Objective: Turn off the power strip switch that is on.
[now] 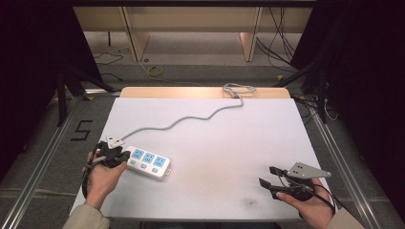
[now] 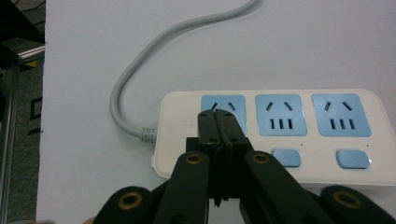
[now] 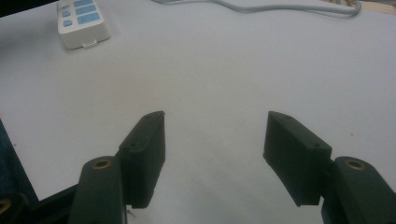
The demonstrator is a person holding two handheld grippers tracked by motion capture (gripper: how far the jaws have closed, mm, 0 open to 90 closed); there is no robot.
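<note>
While the left gripper [image 2: 218, 125] rests with its jaws pressed together on the power strip [image 2: 299, 135], near its cable [image 2: 122, 91] end, nothing sits between them. The right gripper [image 3: 215, 140] hovers well apart from the power strip, jaws spread wide and empty.

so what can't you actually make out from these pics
- Left gripper view: the closed left gripper covers the power strip's first switch, so contact or pressing is unclear.
- High view: the cord coils at the table's far edge; no plug can be made out.
- Right gripper view: the picture's edge cuts off the power strip.
</note>
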